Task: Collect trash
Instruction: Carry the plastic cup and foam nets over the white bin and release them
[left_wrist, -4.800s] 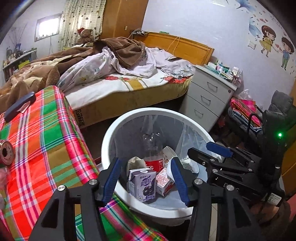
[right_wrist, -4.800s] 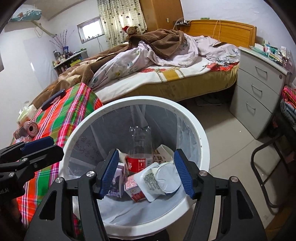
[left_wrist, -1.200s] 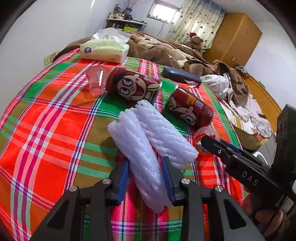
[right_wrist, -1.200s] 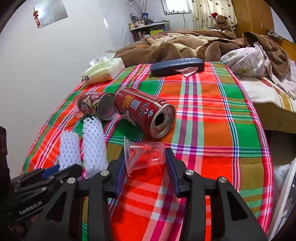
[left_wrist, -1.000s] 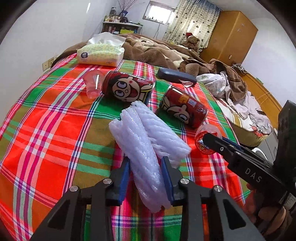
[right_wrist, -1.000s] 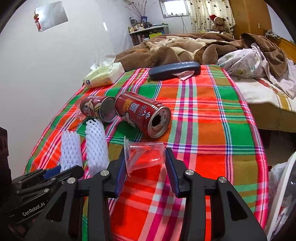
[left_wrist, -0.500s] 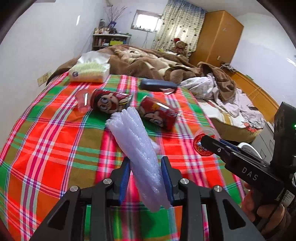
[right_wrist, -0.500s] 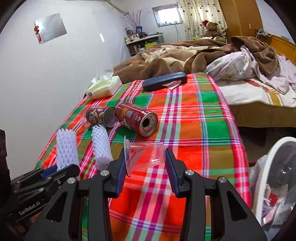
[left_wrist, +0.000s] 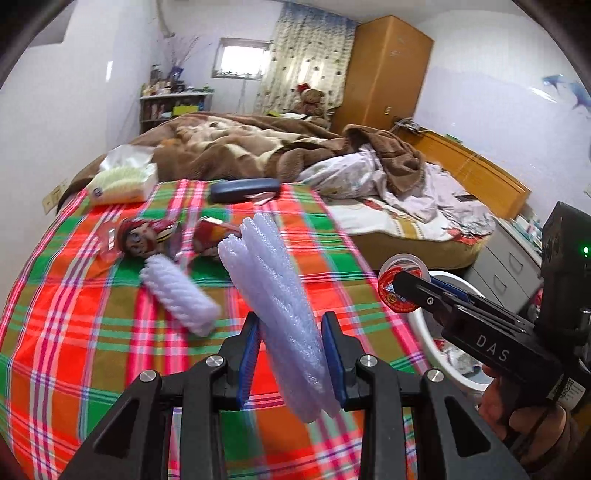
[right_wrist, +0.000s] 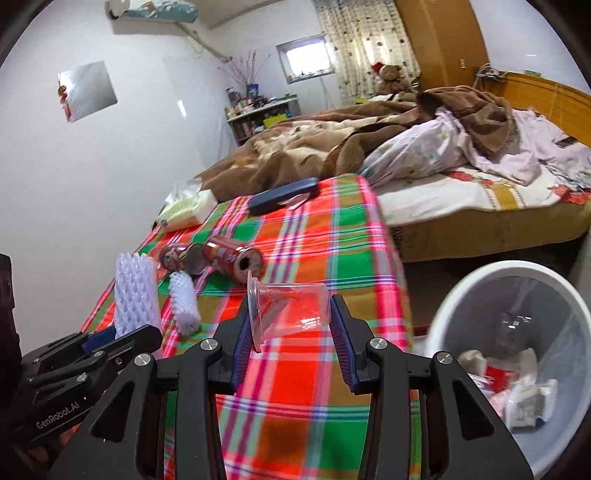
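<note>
My left gripper (left_wrist: 291, 350) is shut on a white foam net sleeve (left_wrist: 273, 295) and holds it above the plaid table; the sleeve also shows in the right wrist view (right_wrist: 135, 291). My right gripper (right_wrist: 291, 332) is shut on a clear plastic cup (right_wrist: 290, 308) lying sideways between the pads, also lifted off the table; it shows in the left wrist view (left_wrist: 400, 282). A second foam sleeve (left_wrist: 179, 295) and two red cans (right_wrist: 234, 260) (right_wrist: 179, 258) lie on the plaid cloth. The white trash bin (right_wrist: 476, 288) stands to the right with trash inside.
A tissue pack (left_wrist: 123, 182) and a dark blue case (left_wrist: 243, 189) lie at the table's far edge (left_wrist: 332, 236). A bed with brown blankets (left_wrist: 258, 147) stands behind. A grey drawer cabinet (left_wrist: 509, 266) stands beyond the bin.
Both grippers have lifted their loads off the table and swung right toward the bin. The second foam sleeve stays on the cloth.
</note>
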